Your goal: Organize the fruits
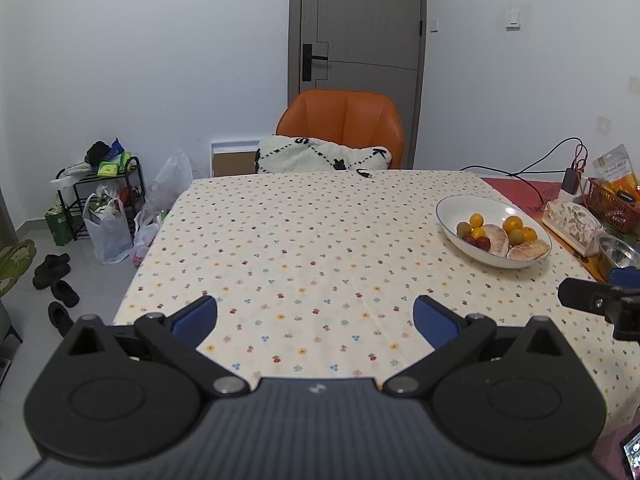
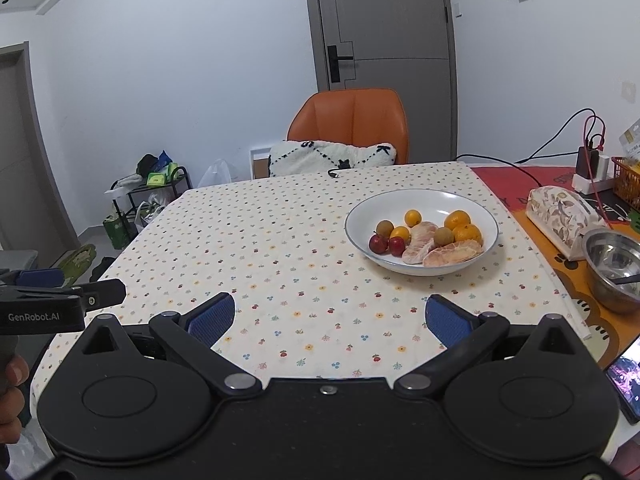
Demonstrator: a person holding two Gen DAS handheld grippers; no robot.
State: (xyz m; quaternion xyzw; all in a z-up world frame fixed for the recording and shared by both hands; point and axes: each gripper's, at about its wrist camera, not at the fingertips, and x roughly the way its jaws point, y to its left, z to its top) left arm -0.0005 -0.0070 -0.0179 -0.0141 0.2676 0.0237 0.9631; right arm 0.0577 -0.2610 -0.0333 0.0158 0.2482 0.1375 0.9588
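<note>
A white bowl (image 2: 424, 200) stands on the flowered tablecloth, right of centre; it also shows in the left wrist view (image 1: 456, 204). It holds small oranges (image 2: 460, 228), two red fruits (image 2: 387, 245), brownish-green round fruits (image 2: 385, 227) and peeled pomelo pieces (image 2: 440, 251). My right gripper (image 2: 327, 320) is open and empty, above the table's near part, short of the bowl. My left gripper (image 1: 315, 318) is open and empty, to the left of the bowl. Each gripper shows at the edge of the other's view.
An orange chair (image 2: 352, 124) with a white cushion stands at the far edge. At the right lie a tissue box (image 2: 560, 216), a steel bowl (image 2: 612, 268), a red basket (image 2: 628, 184), a charger with cables (image 2: 588, 164) and a phone (image 2: 628, 376).
</note>
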